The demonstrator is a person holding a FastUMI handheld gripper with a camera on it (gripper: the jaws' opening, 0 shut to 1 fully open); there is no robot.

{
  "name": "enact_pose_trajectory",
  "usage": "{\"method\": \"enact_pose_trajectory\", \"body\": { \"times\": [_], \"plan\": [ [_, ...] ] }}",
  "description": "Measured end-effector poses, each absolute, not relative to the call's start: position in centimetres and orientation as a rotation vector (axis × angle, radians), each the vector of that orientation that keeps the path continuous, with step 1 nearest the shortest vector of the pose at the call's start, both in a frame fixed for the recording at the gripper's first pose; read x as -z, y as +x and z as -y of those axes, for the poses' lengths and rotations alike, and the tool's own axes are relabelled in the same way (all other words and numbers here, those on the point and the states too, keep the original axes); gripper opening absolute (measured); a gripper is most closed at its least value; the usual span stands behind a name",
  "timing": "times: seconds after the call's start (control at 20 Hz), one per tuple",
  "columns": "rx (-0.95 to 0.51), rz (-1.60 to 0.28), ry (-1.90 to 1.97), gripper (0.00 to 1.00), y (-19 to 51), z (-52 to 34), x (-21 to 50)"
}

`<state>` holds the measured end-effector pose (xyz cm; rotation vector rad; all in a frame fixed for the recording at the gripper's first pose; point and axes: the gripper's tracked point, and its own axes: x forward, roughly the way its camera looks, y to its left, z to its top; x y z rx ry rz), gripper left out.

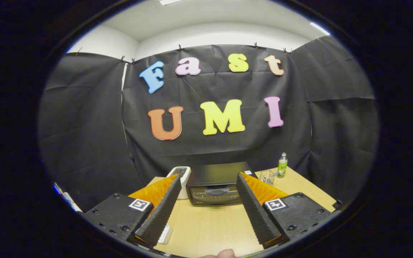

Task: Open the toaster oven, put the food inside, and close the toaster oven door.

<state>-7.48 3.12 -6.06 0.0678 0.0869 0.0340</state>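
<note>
A black toaster oven (216,182) stands at the back of the wooden table (210,229), its glass door shut and the handle across the top of the door. My gripper (208,181) is held well back from it and above the table, fingers wide open with nothing between them; the oven shows in the gap beyond the fingertips. No food item can be made out from here.
A white device (181,181) stands just left of the oven, partly behind my left finger. To the oven's right sit a clear glass (266,176) and a green bottle (282,165). A small clear piece (166,233) lies by the left finger. A fingertip (222,253) shows at the table's near edge.
</note>
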Motion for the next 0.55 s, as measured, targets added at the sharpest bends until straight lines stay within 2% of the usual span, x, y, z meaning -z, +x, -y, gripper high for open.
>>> {"method": "enact_pose_trajectory", "body": {
  "times": [0.55],
  "plan": [
    [-0.033,-0.103,0.049,1.0,-7.61,-3.75,6.52]
  ]
}}
